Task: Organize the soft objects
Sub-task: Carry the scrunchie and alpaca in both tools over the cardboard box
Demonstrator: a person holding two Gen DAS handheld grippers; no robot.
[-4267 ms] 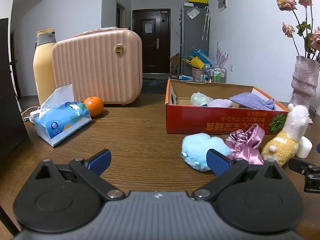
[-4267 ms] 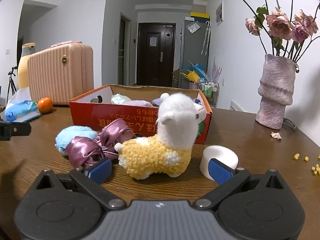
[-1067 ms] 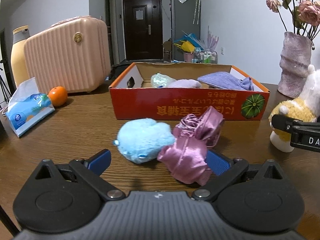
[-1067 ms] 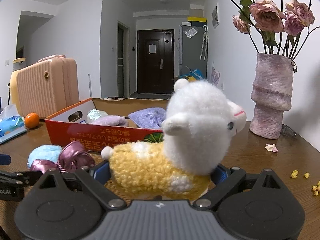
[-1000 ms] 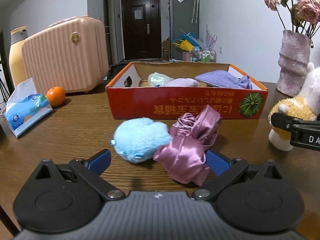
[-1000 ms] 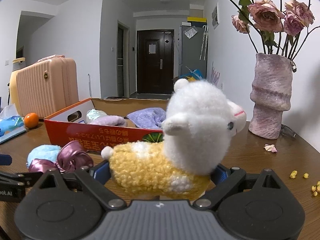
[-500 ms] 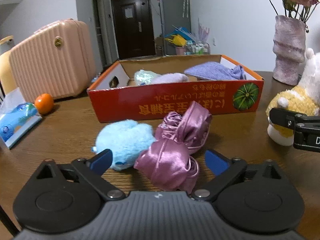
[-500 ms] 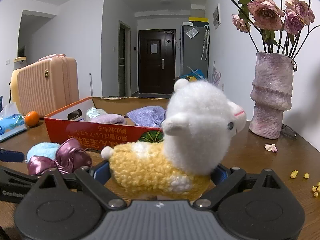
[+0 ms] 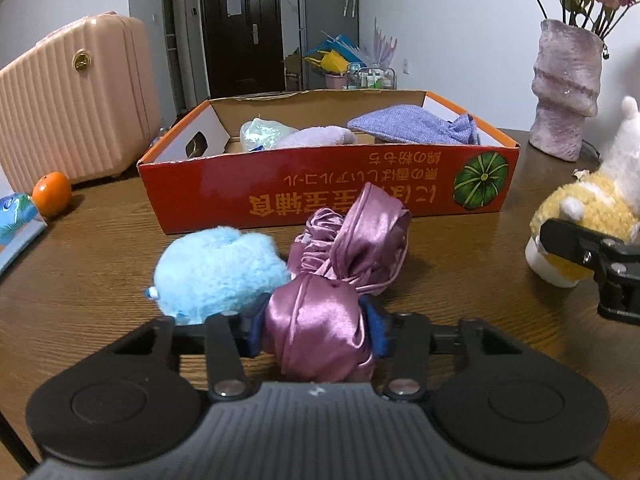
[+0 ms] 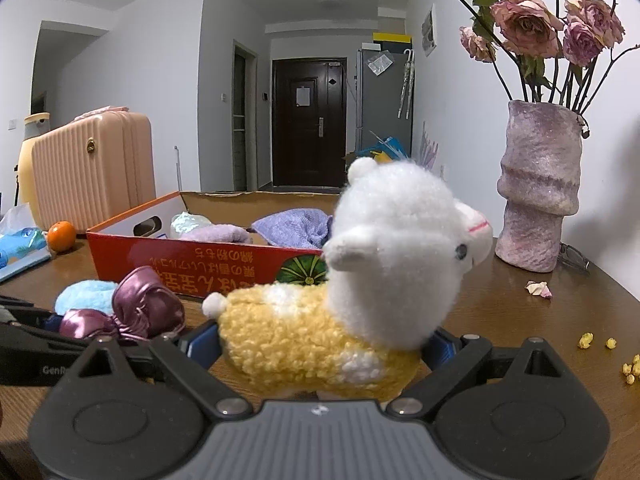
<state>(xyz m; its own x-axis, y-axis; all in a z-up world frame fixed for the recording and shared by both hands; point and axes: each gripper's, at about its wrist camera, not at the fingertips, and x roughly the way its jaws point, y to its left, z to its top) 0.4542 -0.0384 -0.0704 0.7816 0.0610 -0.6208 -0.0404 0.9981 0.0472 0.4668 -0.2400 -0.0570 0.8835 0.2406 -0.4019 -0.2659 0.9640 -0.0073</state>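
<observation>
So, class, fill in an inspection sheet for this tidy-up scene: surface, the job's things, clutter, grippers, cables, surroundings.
Surface: brown wooden table; yellow crumbs and a fallen petal near the vase.
Job's things: red cardboard box already holding cloths; blue plush, pink satin scrunchie and alpaca plush outside it.
Clutter: orange, tissue pack, white cup, vase of dried roses.
Grippers: left gripper has just closed on the pink satin scrunchie; right gripper pads against the alpaca plush.
Cables: nothing seen.
Surroundings: pink suitcase, dark door, fridge.
</observation>
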